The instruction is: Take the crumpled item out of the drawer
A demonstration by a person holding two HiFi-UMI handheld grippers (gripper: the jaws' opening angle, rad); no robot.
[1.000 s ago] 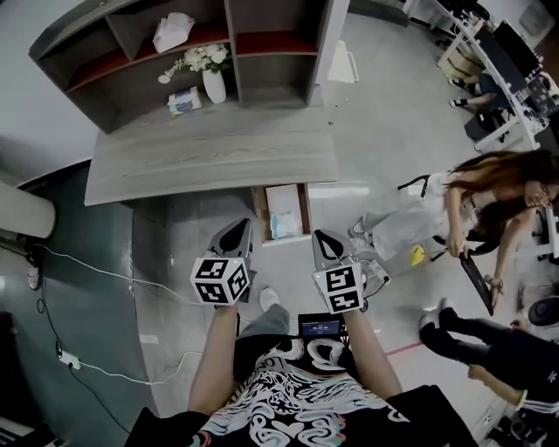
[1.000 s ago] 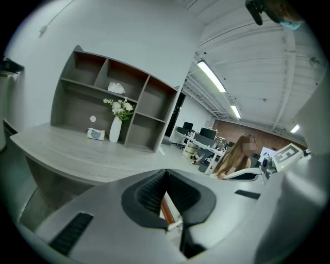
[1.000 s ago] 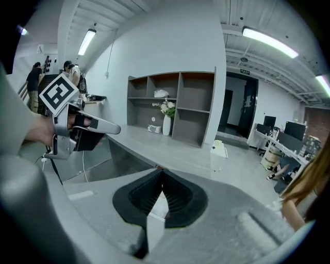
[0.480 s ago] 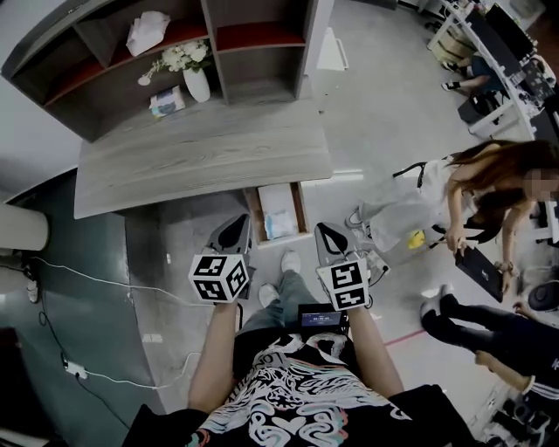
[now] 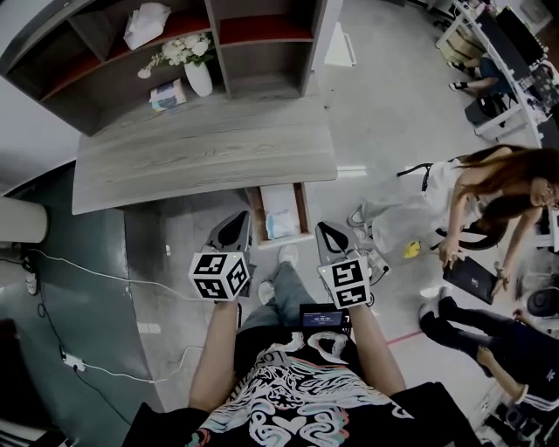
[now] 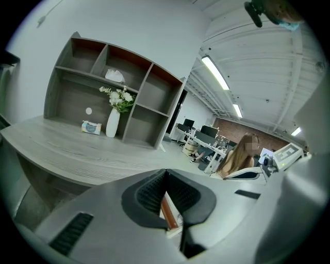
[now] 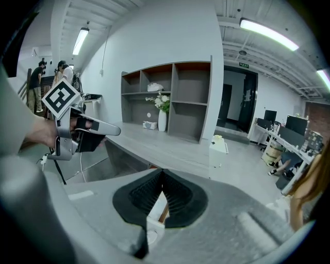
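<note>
A drawer (image 5: 305,208) stands pulled out from under the grey desk (image 5: 210,148). In it lies a pale, crumpled item (image 5: 281,225). Both grippers are held out over the floor just short of the drawer's front. My left gripper (image 5: 232,229) is to the drawer's lower left, my right gripper (image 5: 327,234) to its lower right. Each is shut with nothing in it. In the left gripper view the jaws (image 6: 165,172) meet at the tips and the drawer's brown edge (image 6: 168,214) shows through them. The right gripper (image 7: 162,171) frames the drawer (image 7: 159,207) the same way.
On the desk stands a shelf unit with a vase of flowers (image 5: 197,73), a tissue pack (image 5: 166,94) and a white bundle (image 5: 144,24). People (image 5: 489,201) stand to the right. Cables (image 5: 79,271) cross the floor at left. My shoe (image 5: 286,258) is below the drawer.
My leg and shoe have stepped forward toward the drawer and the view has shifted a little. Both grippers stay shut and hold much the same place.
</note>
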